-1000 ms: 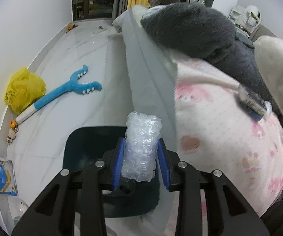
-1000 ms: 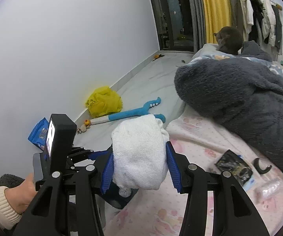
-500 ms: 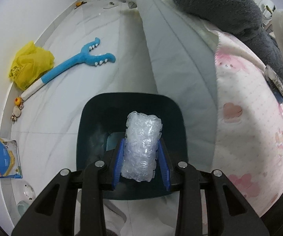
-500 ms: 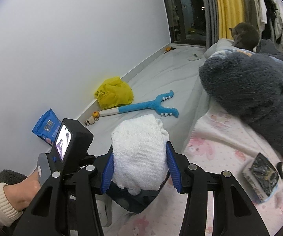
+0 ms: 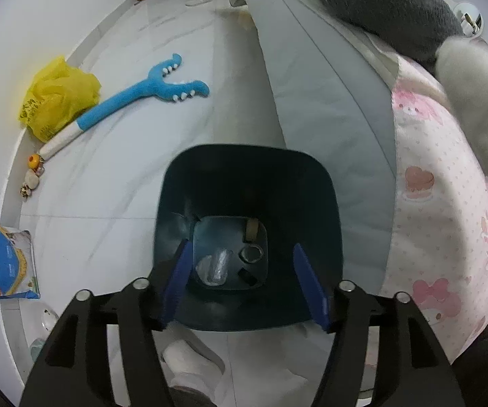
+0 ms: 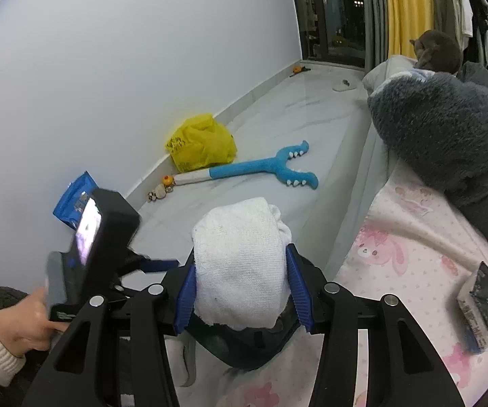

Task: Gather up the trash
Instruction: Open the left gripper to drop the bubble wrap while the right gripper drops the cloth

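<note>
The white floor (image 5: 115,156) runs beside the bed (image 5: 447,224). My left fingers (image 5: 244,283) are opening over the dark bin (image 5: 247,176), with nothing between them. The bubble wrap (image 5: 215,266) lies at the bin's bottom. My right fingers (image 6: 242,291) squeeze a white cloth wad (image 6: 240,264) above the bin's rim.

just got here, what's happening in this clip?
Someone is collecting trash with two hand-held grippers. The left hand-held gripper hangs over the dark bin, jaws opening with nothing between them; a bubble wrap wad lies on the bin's bottom. The right hand-held gripper grips a white cloth wad near the bin.
</note>
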`<control>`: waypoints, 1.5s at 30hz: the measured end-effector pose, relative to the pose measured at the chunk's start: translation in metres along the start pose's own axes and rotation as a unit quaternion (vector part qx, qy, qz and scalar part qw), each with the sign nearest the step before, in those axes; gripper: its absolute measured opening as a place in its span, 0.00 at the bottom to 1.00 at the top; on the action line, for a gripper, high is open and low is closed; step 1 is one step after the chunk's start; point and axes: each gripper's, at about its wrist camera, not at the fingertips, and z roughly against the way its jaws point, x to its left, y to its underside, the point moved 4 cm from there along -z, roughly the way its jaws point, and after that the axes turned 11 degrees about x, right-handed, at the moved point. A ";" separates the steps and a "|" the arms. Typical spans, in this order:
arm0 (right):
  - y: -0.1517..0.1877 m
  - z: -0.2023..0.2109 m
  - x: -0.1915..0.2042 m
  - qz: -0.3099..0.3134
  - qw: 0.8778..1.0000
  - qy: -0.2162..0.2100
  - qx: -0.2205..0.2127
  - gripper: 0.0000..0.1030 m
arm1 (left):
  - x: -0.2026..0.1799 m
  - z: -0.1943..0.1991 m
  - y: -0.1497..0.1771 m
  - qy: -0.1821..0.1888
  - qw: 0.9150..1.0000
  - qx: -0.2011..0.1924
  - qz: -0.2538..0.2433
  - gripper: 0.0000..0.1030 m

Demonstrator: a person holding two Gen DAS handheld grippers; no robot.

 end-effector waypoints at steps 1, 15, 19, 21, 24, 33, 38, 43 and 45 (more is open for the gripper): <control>0.000 -0.003 0.000 -0.001 1.000 0.001 0.003 0.48 | 0.003 0.003 0.000 0.002 1.000 -0.006 0.003 0.65; 0.000 -0.064 0.010 -0.028 0.997 -0.002 0.069 0.48 | 0.030 0.056 -0.004 0.005 0.993 -0.115 0.020 0.74; 0.007 -0.090 0.015 -0.032 0.995 -0.004 0.098 0.48 | 0.033 0.078 -0.006 0.013 0.987 -0.157 0.024 0.74; 0.009 -0.099 0.019 -0.035 0.994 -0.004 0.107 0.48 | 0.033 0.088 -0.006 0.016 0.984 -0.176 0.022 0.74; 0.013 -0.108 0.025 -0.033 0.992 -0.002 0.119 0.48 | 0.032 0.105 -0.005 0.014 0.978 -0.208 0.016 0.74; 0.024 -0.154 0.030 -0.045 0.984 0.007 0.170 0.49 | 0.040 0.132 -0.002 0.027 0.967 -0.253 0.022 0.65; 0.032 -0.176 0.037 -0.039 0.980 0.021 0.195 0.49 | 0.038 0.144 0.002 0.029 0.962 -0.273 0.012 0.61; 0.039 -0.189 0.038 -0.032 0.974 0.042 0.220 0.59 | 0.036 0.155 0.002 0.041 0.957 -0.288 0.006 0.61; 0.039 -0.186 0.037 -0.036 0.975 0.042 0.217 0.71 | 0.035 0.158 0.003 0.038 0.955 -0.293 0.002 0.61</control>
